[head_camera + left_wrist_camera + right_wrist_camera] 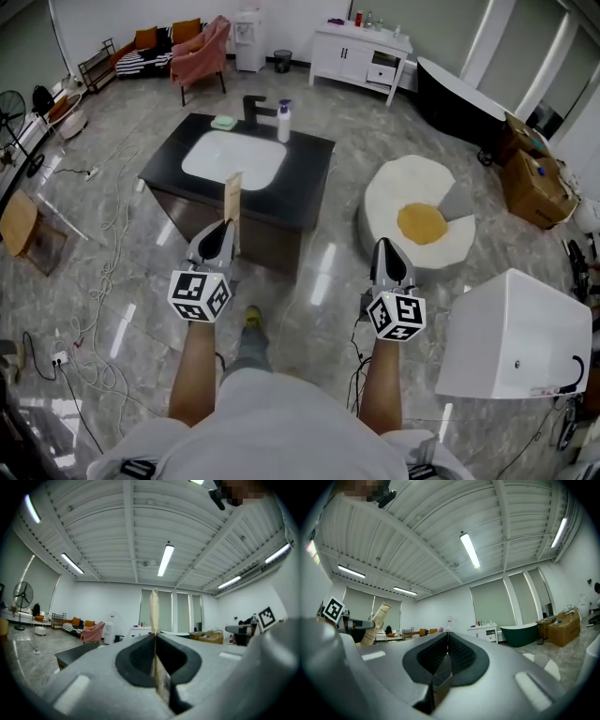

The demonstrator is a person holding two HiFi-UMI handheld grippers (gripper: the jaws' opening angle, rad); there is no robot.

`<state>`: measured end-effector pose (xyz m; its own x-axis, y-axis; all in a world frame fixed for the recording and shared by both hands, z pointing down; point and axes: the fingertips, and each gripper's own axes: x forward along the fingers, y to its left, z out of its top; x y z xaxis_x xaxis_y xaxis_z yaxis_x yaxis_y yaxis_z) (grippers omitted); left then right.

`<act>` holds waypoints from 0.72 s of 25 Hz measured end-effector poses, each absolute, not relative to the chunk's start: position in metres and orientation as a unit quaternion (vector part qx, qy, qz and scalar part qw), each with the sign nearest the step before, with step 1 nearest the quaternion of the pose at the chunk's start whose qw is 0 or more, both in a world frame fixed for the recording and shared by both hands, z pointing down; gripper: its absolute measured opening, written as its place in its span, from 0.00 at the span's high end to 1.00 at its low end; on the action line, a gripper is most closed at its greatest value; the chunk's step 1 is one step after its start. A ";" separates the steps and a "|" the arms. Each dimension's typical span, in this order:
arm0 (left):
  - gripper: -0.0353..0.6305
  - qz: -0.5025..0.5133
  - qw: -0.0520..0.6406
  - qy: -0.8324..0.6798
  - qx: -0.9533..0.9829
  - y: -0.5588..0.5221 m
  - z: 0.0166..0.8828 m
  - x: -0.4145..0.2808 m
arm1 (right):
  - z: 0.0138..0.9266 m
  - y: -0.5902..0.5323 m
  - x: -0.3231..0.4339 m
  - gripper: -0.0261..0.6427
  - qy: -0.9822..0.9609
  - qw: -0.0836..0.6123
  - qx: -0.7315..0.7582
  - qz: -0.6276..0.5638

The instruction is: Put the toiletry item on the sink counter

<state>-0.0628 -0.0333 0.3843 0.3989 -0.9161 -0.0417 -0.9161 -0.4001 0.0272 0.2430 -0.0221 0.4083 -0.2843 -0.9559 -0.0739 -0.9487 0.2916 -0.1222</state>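
The toiletry item is a flat tan tube (pixel 232 199), standing upright in my left gripper (pixel 223 234), which is shut on its lower end. In the left gripper view the tube (pixel 153 620) shows edge-on between the closed jaws. The black sink counter (pixel 309 178) with its white basin (pixel 232 158) lies just beyond the tube, lower and farther out. My right gripper (pixel 388 255) is held level to the right, over the floor. Its jaws are shut with nothing between them. In the right gripper view the tube (pixel 377 623) appears at the left.
On the counter's back edge are a black faucet (pixel 257 107), a white pump bottle (pixel 283 122) and a green soap (pixel 223 122). An egg-shaped cushion (pixel 422 223) lies to the right and a white box (pixel 516 333) at the near right. Cables (pixel 103 244) trail on the floor at the left.
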 end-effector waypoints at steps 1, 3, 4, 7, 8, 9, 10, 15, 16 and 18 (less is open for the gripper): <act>0.95 0.025 -0.001 0.545 -0.838 -0.040 0.387 -0.062 | 0.409 -0.027 0.243 0.96 0.799 0.066 -0.596 -0.026; 0.95 0.023 -0.004 0.540 -0.842 -0.055 0.392 -0.062 | 0.409 -0.038 0.241 0.96 0.797 0.063 -0.600 -0.023; 0.95 0.021 -0.007 0.537 -0.843 -0.063 0.393 -0.062 | 0.408 -0.044 0.240 0.96 0.796 0.060 -0.602 -0.023; 0.95 0.023 -0.010 0.531 -0.847 -0.087 0.391 -0.062 | 0.406 -0.064 0.237 0.96 0.794 0.052 -0.606 -0.022; 0.95 0.024 -0.010 0.529 -0.848 -0.096 0.391 -0.063 | 0.405 -0.071 0.235 0.96 0.793 0.051 -0.607 -0.022; 0.95 0.023 -0.012 0.527 -0.849 -0.105 0.392 -0.064 | 0.405 -0.079 0.233 0.96 0.792 0.050 -0.609 -0.022; 0.95 0.023 -0.014 0.526 -0.850 -0.114 0.393 -0.066 | 0.406 -0.088 0.230 0.96 0.790 0.049 -0.610 -0.021; 0.95 0.024 -0.019 0.524 -0.851 -0.158 0.408 -0.078 | 0.417 -0.130 0.221 0.96 0.786 0.050 -0.615 -0.020; 0.95 0.024 -0.020 0.523 -0.852 -0.168 0.411 -0.081 | 0.419 -0.139 0.217 0.96 0.786 0.051 -0.616 -0.019; 0.95 0.022 -0.024 0.520 -0.853 -0.193 0.412 -0.092 | 0.418 -0.162 0.205 0.96 0.785 0.050 -0.618 -0.019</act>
<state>-0.0919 -0.1934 0.4121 0.4576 -0.8890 -0.0135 -0.8869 -0.4575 0.0637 0.2050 -0.1623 0.4176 -0.2317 -0.9712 -0.0553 -0.9674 0.2360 -0.0913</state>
